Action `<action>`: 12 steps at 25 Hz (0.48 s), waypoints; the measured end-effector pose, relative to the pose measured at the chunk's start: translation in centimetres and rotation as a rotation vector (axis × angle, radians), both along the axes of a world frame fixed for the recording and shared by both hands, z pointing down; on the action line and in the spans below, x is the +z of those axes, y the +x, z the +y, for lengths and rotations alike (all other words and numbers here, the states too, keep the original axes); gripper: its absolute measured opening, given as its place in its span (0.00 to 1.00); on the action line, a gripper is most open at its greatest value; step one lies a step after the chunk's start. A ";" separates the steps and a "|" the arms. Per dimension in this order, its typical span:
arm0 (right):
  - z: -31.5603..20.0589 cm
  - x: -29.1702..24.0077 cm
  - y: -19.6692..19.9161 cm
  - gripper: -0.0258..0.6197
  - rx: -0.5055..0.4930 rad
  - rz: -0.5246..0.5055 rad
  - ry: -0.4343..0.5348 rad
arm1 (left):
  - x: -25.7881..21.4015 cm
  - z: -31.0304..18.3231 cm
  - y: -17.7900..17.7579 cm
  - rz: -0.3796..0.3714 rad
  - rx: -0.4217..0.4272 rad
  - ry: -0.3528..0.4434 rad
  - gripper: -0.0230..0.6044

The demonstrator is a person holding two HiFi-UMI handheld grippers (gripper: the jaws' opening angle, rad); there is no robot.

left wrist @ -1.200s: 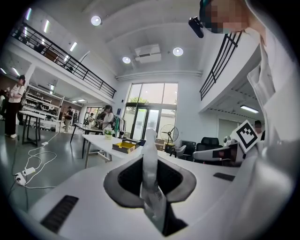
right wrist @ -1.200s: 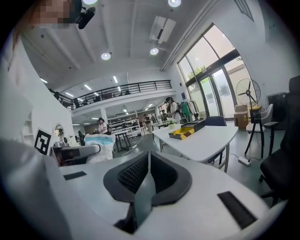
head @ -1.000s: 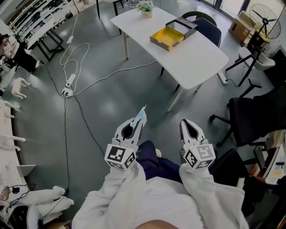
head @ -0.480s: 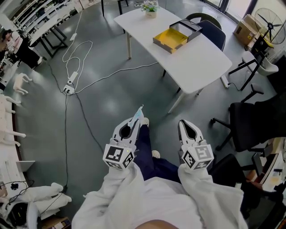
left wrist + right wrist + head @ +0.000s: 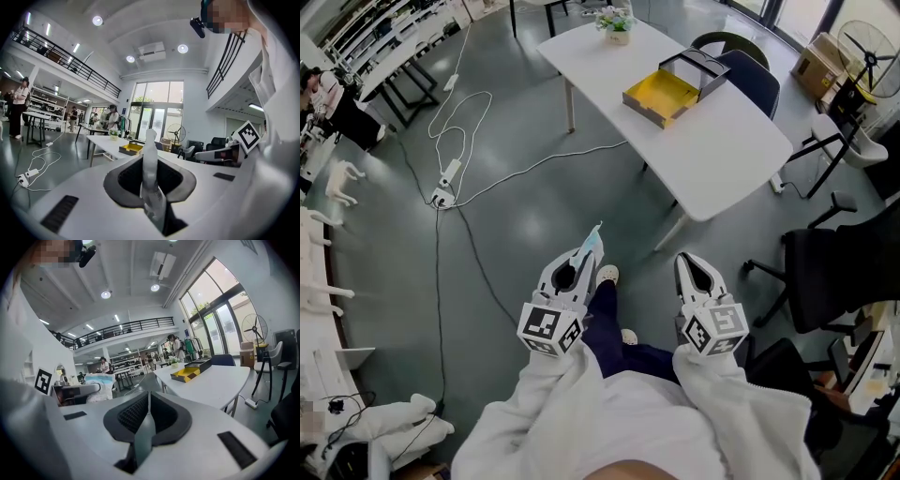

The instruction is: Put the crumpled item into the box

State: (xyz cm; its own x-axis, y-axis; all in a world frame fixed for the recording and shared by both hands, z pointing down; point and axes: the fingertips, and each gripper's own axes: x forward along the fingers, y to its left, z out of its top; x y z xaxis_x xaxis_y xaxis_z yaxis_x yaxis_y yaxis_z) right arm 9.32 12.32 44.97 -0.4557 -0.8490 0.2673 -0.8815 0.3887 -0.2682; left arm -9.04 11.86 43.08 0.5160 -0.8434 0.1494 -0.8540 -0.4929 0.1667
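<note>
A crumpled white and pale blue item [image 5: 596,240] sticks out of my left gripper [image 5: 586,255], which is shut on it; in the left gripper view the item [image 5: 150,159] stands upright between the pads. My right gripper [image 5: 692,264] is held beside it, jaws together with nothing in them, also in the right gripper view [image 5: 147,397]. The open box [image 5: 661,94], yellow inside, lies on the white table [image 5: 727,145] far ahead, with its black lid [image 5: 701,67] leaning next to it. Both grippers are over the floor, well short of the table. The box [image 5: 186,375] also shows in the right gripper view.
A white cable and power strip [image 5: 441,192] trail across the grey floor to the left. Black office chairs [image 5: 834,253] stand on the right, a blue chair [image 5: 752,77] behind the table, a small potted plant [image 5: 619,23] at its far end. The person's shoe [image 5: 607,275] shows between the grippers.
The table with the box has shifted in the head view as the person steps forward across the floor. Both grippers keep their pose and the left still holds the item.
</note>
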 end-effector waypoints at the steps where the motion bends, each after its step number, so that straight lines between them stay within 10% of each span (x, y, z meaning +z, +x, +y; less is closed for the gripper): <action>1: -1.0 -0.2 -0.2 0.10 0.000 0.000 0.001 | -0.1 -1.0 -0.1 0.001 0.002 0.000 0.13; 12: -12.7 -2.2 -2.4 0.10 0.067 0.012 0.015 | -1.7 -13.8 -2.4 0.019 0.067 0.012 0.13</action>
State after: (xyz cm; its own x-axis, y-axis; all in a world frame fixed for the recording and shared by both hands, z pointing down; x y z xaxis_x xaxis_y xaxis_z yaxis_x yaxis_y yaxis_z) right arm 6.95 -0.43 42.81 -0.3941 -0.8816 0.2596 -0.9090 0.3322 -0.2517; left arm -11.49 -1.98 41.39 0.5737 -0.8087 0.1294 -0.8159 -0.5506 0.1764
